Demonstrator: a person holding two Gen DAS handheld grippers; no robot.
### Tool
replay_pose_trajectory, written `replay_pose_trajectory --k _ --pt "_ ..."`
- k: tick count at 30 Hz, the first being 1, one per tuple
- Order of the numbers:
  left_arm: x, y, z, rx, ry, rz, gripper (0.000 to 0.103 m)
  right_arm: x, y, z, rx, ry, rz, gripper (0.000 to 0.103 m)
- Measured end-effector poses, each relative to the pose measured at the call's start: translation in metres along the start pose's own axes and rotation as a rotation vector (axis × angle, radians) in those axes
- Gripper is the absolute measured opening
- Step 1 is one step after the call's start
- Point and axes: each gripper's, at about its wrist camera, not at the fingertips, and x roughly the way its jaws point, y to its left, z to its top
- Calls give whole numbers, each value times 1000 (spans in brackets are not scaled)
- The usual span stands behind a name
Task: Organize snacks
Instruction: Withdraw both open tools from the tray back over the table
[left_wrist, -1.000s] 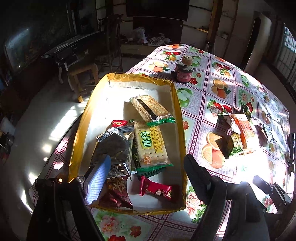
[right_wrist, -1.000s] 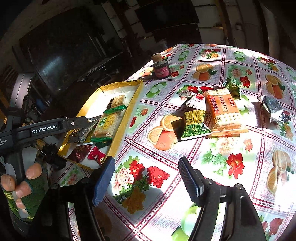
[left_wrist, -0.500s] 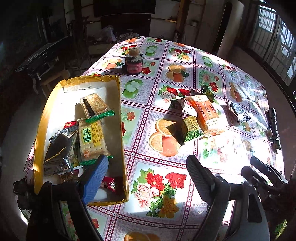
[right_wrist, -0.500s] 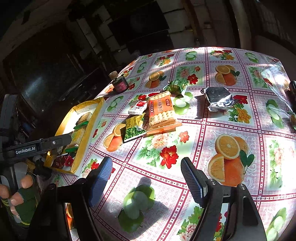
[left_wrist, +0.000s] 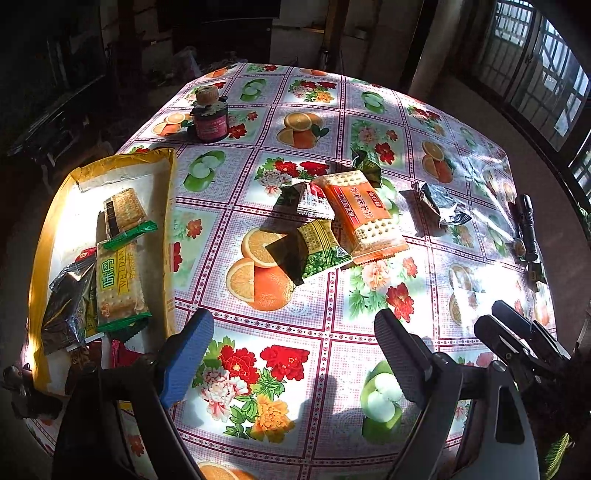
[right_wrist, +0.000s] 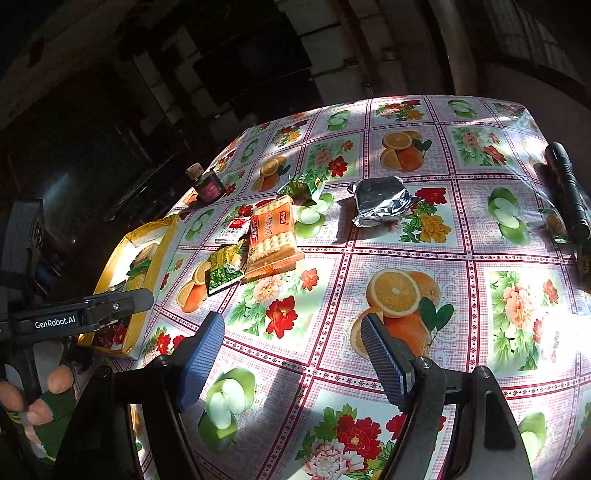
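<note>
Glossy oilcloth printed with oranges, apples and flowers covers the table (left_wrist: 314, 369) in both views.

Left wrist view: the left gripper (left_wrist: 293, 354) hangs over the near part of the cloth, jaws spread wide with nothing between them; one pad is ribbed blue, the other ribbed black. At the left edge of the frame lies a shallow yellow-rimmed tray (left_wrist: 170, 229) with a white floor, holding two clear-wrapped cracker packs with green ends (left_wrist: 118, 273), a crinkled dark foil bag (left_wrist: 66, 306) and red wrappers, partly hidden. At frame centre, loose on the cloth, lie an orange cracker pack (left_wrist: 360, 214), a green-yellow sachet (left_wrist: 321, 251) touching it, and a small white-red sachet (left_wrist: 314, 201). A crumpled silver foil packet (left_wrist: 437, 206) lies to the right, apart. A dark corked jar (left_wrist: 209, 118) stands at upper left.

Right wrist view: the right gripper (right_wrist: 291, 354) is likewise wide open and holds nothing, both pads blue. Here the tray (right_wrist: 162, 247) is foreshortened at centre left, its contents mostly hidden, while the silver foil packet (right_wrist: 380, 201) and a black flashlight (right_wrist: 567, 188) at the right edge show plainly. The left hand (right_wrist: 33, 402), in a green fingerless glove, grips its tool at lower left.
</note>
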Motion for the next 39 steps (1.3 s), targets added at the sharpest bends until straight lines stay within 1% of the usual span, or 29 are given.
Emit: replay_pose_trajectory --k 1,3,4,6,8,9,10,12,13,14,18,23,27,29,32,34,39 --pt "-3 0 0 -12 -17 -3 88 -1 -1 0 2 -3 -3 80" --pt "-10 0 -1 -25 -62 -59 88 -3 -3 1 6 -8 2 80" --pt "-14 1 -2 -42 -86 -104 88 -4 -4 2 8 -11 0 80" --pt "-23 2 -6 -73 -147 -217 89 -5 -5 2 9 -14 2 80" --pt "-29 1 -12 -79 -194 -330 91 -7 -6 3 11 -17 -2 80" --pt "-29 -1 -13 -64 -199 -348 91 -7 -7 3 11 -17 -2 80" --pt "-29 -7 -12 -32 -194 -330 91 -7 -7 3 12 -18 -4 80" --pt "-26 -16 -11 25 -186 -256 91 -7 -8 3 13 -19 -5 80" --pt "-23 -18 -10 32 -181 -208 91 -7 -8 3 13 -19 -6 80" --pt "-20 -18 -9 24 -175 -158 91 -7 -8 4 13 -20 -7 80" --pt "-3 -10 -5 -21 -111 -78 91 -8 -9 4 11 -20 -12 80" --pt "15 2 -3 -62 -76 -40 91 -9 -14 8 10 -28 -25 82" --pt "27 3 -2 -68 -51 -21 91 -6 -18 12 12 -29 -43 85" --pt "29 4 0 -71 -47 -18 91 -4 -20 14 14 -27 -53 85" --pt "32 4 4 -73 -42 -22 91 2 -22 19 5 -21 -97 85" --pt "33 2 6 -71 -43 -23 91 4 -24 22 6 -21 -103 85" --pt "35 -5 11 -61 -50 14 91 6 -27 27 11 -28 -110 85"
